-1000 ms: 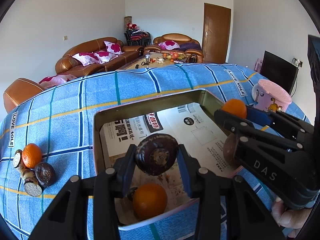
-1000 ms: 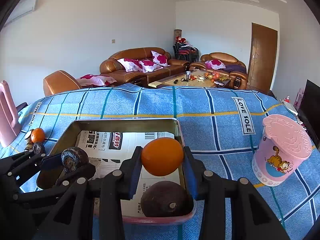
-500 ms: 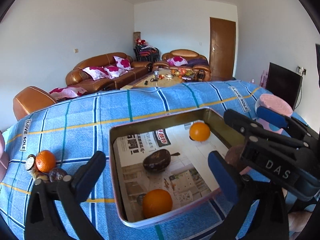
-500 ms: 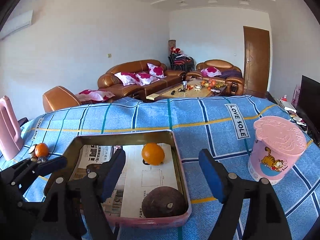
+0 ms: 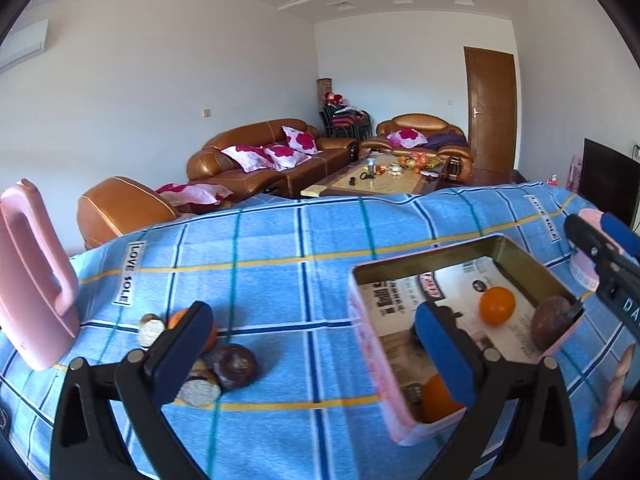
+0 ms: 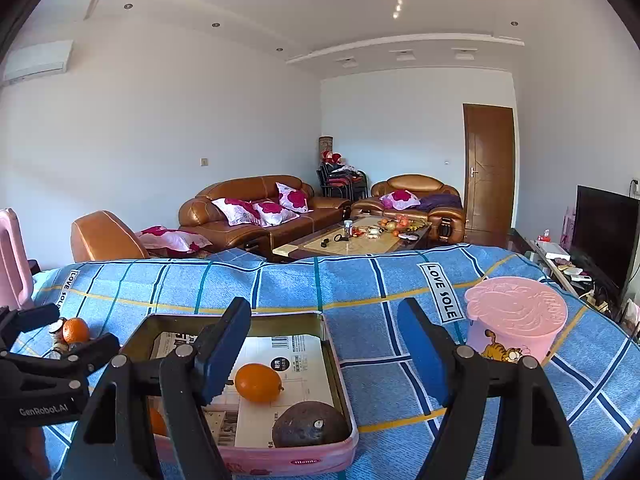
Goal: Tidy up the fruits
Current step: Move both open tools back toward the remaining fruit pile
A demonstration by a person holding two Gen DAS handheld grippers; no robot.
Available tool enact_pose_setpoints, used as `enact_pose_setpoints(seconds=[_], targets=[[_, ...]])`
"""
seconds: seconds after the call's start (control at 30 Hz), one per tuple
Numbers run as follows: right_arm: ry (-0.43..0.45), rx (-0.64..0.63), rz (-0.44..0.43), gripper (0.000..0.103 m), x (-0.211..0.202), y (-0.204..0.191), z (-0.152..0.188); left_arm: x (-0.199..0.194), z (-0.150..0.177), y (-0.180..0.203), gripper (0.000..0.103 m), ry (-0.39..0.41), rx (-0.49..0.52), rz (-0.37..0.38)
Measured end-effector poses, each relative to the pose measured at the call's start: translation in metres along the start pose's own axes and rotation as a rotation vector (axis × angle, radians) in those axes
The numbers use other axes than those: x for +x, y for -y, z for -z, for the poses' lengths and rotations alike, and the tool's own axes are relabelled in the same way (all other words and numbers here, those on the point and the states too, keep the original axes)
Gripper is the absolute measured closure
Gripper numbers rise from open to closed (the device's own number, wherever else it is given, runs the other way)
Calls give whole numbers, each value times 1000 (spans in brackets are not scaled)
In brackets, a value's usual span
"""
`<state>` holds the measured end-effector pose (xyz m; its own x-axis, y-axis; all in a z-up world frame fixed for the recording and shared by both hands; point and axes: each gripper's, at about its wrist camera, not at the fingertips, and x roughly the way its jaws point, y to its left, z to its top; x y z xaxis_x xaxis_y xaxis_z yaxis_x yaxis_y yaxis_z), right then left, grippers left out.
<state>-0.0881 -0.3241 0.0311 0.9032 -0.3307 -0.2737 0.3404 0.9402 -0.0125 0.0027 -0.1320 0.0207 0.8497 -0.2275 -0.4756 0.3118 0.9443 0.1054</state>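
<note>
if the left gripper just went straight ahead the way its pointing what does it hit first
Probably the blue checked cloth. The open left gripper frames bare cloth, between the loose fruit pile and the pink tin. Depth is uncertain.

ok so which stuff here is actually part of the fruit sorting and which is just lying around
Part of the job:
- tin tray
- orange in the tray
- dark fruit in the tray
- loose fruit pile on the cloth
- left gripper, open
- right gripper, open

Just lying about:
- pink cartoon tub
- pink handled item
- checked blue cloth
</note>
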Motion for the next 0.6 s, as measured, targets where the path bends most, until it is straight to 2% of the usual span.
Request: enact_pose_setpoints(seconds=[0.13, 0.3, 0.43, 0.6], targets=[[-7, 8, 32, 26, 0, 2, 1, -2, 6, -27, 0, 14, 44, -64], [-24, 22, 67, 26, -1, -7, 2, -3, 14, -55, 0, 17, 41, -103], [-51, 21, 46, 26, -4, -26, 6, 1, 20, -71, 0, -9, 12, -101], [-72, 10, -1, 26, -9, -59, 10, -3, 23, -83, 0, 3, -3, -107]])
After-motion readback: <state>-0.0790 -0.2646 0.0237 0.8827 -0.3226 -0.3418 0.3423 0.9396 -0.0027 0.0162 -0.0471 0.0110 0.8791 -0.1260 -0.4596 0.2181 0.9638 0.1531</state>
